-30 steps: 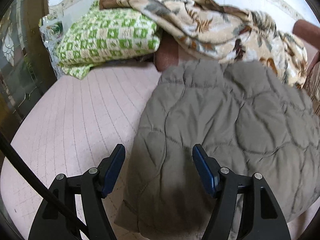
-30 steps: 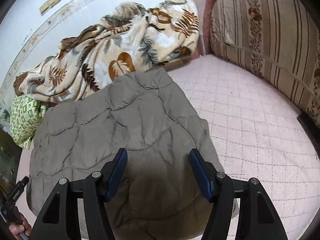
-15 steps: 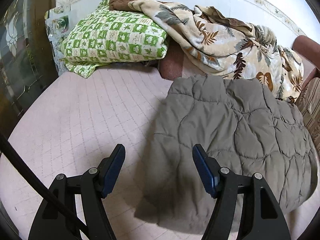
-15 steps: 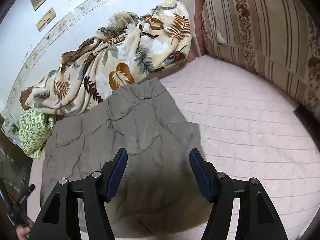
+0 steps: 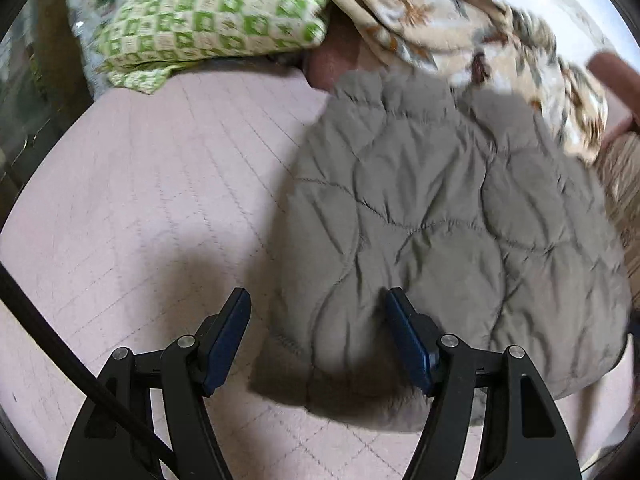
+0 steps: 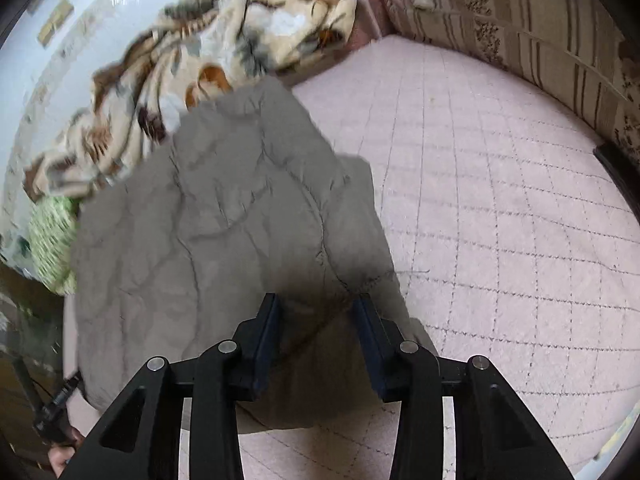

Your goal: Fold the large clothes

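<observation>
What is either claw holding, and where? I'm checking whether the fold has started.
Nothing yet. The right claw is closing over the grey quilted jacket's near corner; the left claw hangs open.

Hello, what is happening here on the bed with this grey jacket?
A person is folding a grey quilted jacket on a pink quilted bed cover, with a hand-held gripper in each hand. The right hand-held gripper is closing over the jacket's near right corner. The left hand-held gripper stands open over the near left edge, not gripping yet. A leaf-print blanket and a green pillow lie behind.
</observation>
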A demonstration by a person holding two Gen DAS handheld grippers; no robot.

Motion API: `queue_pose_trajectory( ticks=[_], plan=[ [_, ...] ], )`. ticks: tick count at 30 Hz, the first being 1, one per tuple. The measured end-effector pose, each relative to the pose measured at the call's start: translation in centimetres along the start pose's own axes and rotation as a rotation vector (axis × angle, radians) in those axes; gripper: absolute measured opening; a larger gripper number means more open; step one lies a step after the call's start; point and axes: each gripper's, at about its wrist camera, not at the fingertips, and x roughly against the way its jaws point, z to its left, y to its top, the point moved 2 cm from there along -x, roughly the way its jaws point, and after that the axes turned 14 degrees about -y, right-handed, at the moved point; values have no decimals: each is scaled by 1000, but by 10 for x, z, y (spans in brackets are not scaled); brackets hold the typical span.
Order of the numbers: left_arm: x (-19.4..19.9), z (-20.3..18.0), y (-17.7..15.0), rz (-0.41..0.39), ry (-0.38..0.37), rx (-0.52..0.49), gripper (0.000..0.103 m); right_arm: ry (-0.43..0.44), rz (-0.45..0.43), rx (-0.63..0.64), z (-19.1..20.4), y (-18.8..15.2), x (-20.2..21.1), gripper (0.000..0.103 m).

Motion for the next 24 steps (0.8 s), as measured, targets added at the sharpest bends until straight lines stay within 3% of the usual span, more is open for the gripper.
queue_pose_trajectory(
  ticks=[3, 5, 7, 11, 16, 24],
  plan=[
    [35, 6, -2, -73, -13, 7, 69, 42, -78, -41, -17, 0, 31, 44],
    [54, 12, -8, -102, -3, 1, 69, 25, -140, -52, -35, -4, 51, 54],
    [63, 22, -20, -99, 8, 27, 76, -4, -162, -71, -52, -8, 59, 56],
    [51, 41, -31, -23, 0, 112, 76, 32, -104, -186, -88, -19, 56, 59],
    [36, 50, -36, 41, -86, 223, 76, 194, 66, -370, -110, -41, 30, 63],
    [39, 49, -42, 63, -177, 252, 79, 230, 129, -403, -97, -47, 13, 74]
  ],
)
